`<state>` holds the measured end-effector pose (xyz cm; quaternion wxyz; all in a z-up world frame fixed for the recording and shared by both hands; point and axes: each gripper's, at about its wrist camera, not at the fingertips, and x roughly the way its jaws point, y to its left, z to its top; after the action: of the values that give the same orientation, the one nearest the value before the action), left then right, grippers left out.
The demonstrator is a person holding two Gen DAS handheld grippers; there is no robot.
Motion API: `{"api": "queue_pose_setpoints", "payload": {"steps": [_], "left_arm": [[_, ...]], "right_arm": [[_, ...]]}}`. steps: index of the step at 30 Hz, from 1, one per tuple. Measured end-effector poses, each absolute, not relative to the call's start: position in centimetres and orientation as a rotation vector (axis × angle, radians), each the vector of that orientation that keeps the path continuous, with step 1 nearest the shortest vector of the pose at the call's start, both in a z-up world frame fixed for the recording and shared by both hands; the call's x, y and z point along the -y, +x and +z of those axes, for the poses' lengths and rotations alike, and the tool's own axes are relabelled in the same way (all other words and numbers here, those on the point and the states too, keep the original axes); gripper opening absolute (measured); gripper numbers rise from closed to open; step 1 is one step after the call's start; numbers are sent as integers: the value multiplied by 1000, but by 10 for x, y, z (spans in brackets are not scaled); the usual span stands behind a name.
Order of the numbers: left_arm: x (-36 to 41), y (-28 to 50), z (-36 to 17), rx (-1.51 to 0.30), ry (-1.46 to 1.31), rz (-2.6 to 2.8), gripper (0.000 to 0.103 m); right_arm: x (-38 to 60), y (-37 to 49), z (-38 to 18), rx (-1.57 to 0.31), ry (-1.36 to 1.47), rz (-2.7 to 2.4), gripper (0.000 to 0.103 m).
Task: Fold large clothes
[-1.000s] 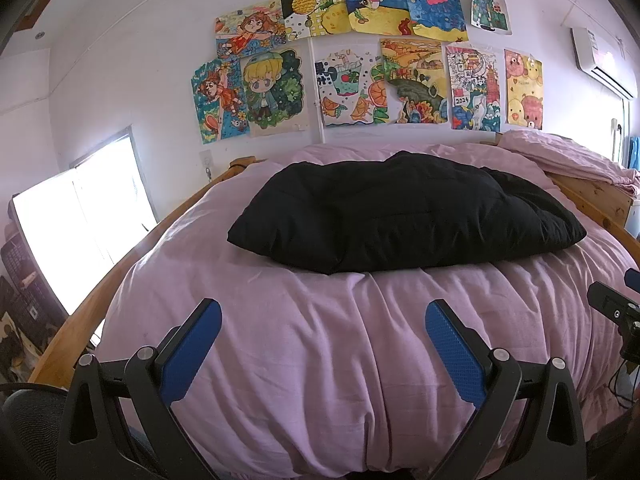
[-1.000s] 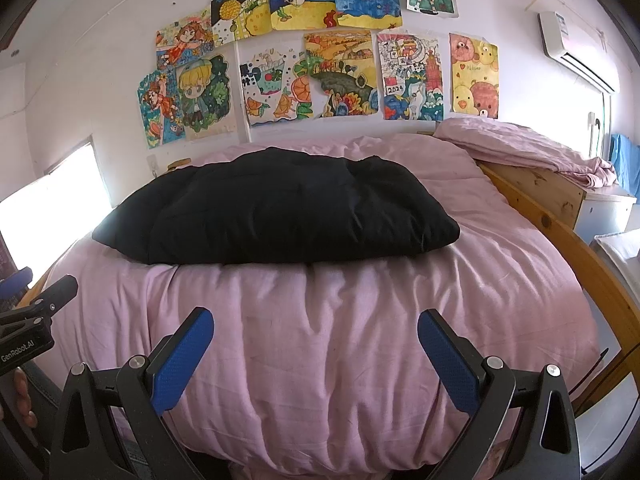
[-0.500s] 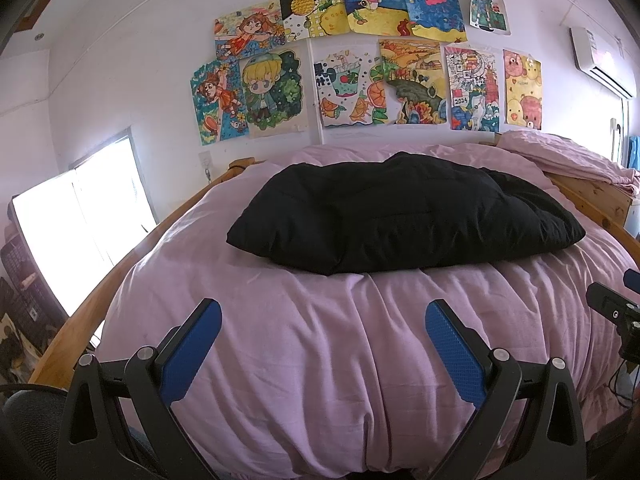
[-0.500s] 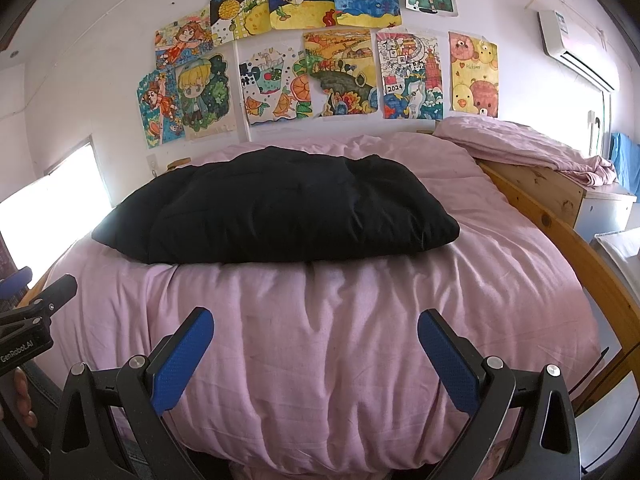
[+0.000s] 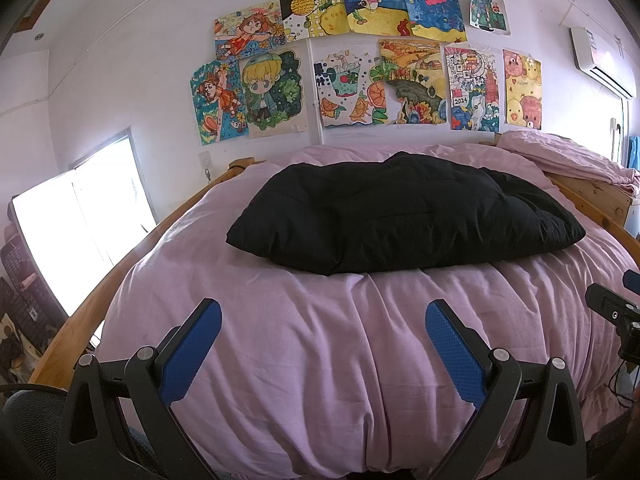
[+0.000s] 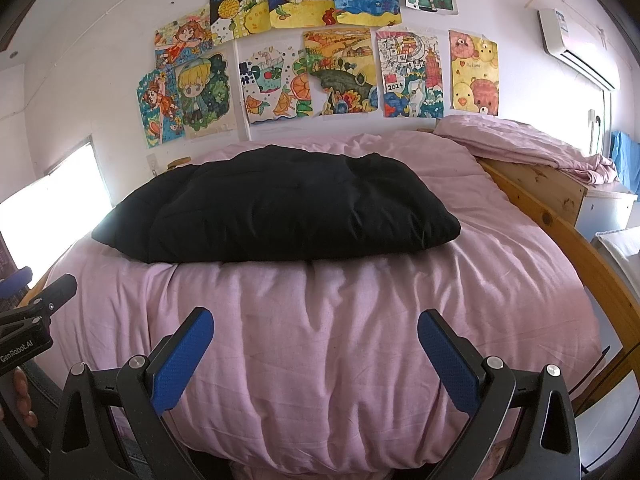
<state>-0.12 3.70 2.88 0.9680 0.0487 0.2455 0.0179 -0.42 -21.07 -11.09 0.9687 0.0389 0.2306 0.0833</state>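
A large black padded garment [image 5: 404,216] lies folded in a thick bundle across the middle of a bed covered with a pink duvet [image 5: 320,360]. It also shows in the right wrist view [image 6: 276,212]. My left gripper [image 5: 322,346] is open and empty, held at the foot of the bed, well short of the garment. My right gripper [image 6: 314,348] is open and empty too, beside the left one. The left gripper's body shows at the left edge of the right wrist view [image 6: 32,320].
A wooden bed frame [image 6: 560,236] runs along the right side and also along the left [image 5: 120,264]. A crumpled pink sheet [image 6: 520,144] lies on a cabinet at the right. Drawings hang on the wall behind. A bright window [image 5: 80,216] is at the left.
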Motion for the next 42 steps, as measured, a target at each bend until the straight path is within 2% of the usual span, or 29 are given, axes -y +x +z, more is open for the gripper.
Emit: {"api": "queue_pose_setpoints", "payload": {"steps": [42], "left_arm": [[-41, -3, 32, -510, 101, 61, 100]], "right_arm": [[209, -3, -108, -465, 81, 166, 103]]}}
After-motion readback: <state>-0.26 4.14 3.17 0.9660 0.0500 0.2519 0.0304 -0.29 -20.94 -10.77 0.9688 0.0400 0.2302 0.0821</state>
